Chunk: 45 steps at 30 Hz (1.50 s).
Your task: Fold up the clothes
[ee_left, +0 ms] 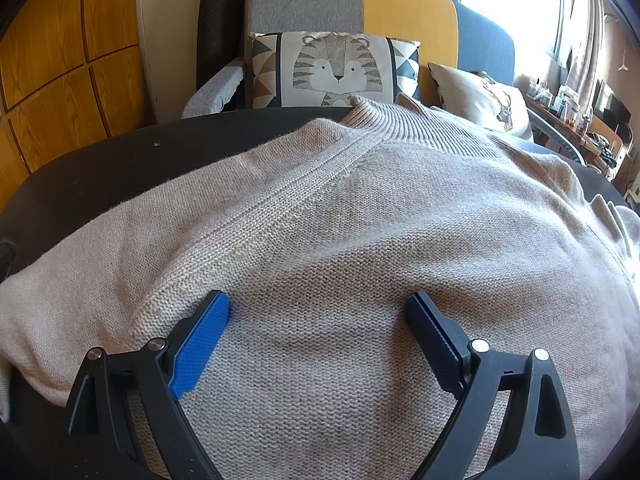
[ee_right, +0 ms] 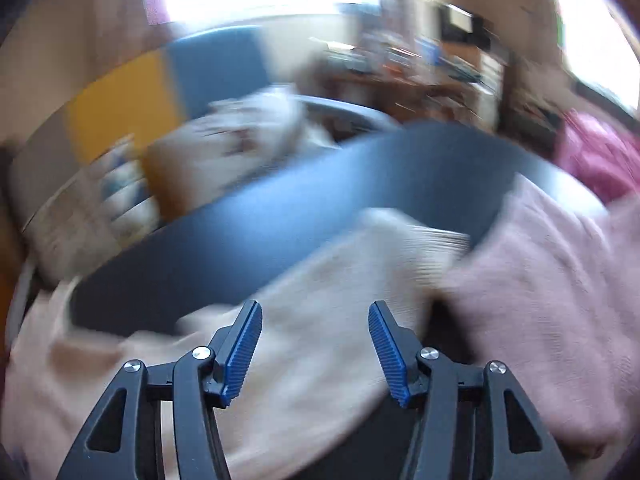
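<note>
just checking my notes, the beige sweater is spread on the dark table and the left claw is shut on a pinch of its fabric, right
Not quite. The beige sweater does lie spread on the dark table, but the left claw is open, its jaws wide apart over the knit and pinching nothing. The left wrist view shows it.

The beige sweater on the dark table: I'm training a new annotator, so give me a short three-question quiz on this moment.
1. True or false: the left gripper stands open over the beige sweater.
2. What animal is on the cushion behind the table? A) tiger B) owl C) fish
3. Which wrist view is motion-blurred?

Key: 1 true; 2 A; 3 the right wrist view, where the right gripper is also open.
</note>
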{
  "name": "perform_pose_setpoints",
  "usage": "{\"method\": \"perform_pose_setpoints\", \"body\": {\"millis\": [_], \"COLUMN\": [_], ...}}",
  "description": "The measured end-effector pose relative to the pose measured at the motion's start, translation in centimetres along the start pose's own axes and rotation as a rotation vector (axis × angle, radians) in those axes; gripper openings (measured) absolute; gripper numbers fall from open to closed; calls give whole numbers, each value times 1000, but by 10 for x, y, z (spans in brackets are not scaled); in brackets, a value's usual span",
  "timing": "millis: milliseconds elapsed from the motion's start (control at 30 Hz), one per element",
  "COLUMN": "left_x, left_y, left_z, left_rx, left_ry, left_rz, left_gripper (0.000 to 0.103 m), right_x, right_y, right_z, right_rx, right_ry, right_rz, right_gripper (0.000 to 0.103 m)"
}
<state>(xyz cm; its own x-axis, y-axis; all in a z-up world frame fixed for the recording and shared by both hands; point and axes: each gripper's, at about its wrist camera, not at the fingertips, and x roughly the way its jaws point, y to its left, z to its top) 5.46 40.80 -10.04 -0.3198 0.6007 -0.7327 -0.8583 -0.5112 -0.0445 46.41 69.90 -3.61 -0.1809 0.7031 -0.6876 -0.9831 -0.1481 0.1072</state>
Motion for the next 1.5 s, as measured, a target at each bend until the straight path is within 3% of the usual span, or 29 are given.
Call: {"method": "perform_pose_setpoints", "body": {"millis": [100, 300, 367, 433, 567, 733, 867, 967, 1133, 1200, 1267, 1367, 1433, 1500], "left_x": [0, 0, 0, 0, 0, -14, -46, -67, -99, -109, -118, -128, -130, -131], "left_y": [0, 2, 2, 4, 4, 6, 47, 97, 184, 214, 236, 258, 268, 275], "left_z": [0, 0, 0, 0, 0, -4, -22, -36, -67, -79, -91, -109, -117, -125], "left_rx": [0, -3, -4, -4, 1, 5, -150, -306, -525, -587, -646, -715, -752, -787], "left_ry": [0, -2, -2, -2, 3, 28, -15, -47, -107, -105, -87, -75, -60, -47], "left_rz": [-1, -6, -8, -10, -5, -15, -85, -40, 127, 182, 237, 275, 296, 309], "left_gripper": [93, 93, 93, 93, 93, 92, 92, 93, 93, 93, 93, 93, 93, 93], "right_x": [-4, -43, -45, -34, -31, -29, -22, -20, -15, -17, -26, -50, -53, -47], "right_y": [77, 180, 193, 196, 183, 185, 183, 181, 181, 185, 189, 193, 202, 215], "right_z": [-24, -103, -122, -142, -135, -135, -131, -129, -129, -125, -121, -124, -133, -152], "right_rx": [-241, -631, -694, -759, -695, -731, -714, -712, -714, -712, -647, -473, -468, -543], "right_ry": [15, 25, 56, 89, 105, 88, 103, 108, 117, 157, 144, 104, 107, 102], "right_rz": [171, 328, 331, 262, 274, 246, 256, 259, 251, 221, 189, 373, 393, 353], "right_gripper": [56, 56, 56, 58, 64, 72, 74, 77, 79, 78, 77, 77, 77, 77]}}
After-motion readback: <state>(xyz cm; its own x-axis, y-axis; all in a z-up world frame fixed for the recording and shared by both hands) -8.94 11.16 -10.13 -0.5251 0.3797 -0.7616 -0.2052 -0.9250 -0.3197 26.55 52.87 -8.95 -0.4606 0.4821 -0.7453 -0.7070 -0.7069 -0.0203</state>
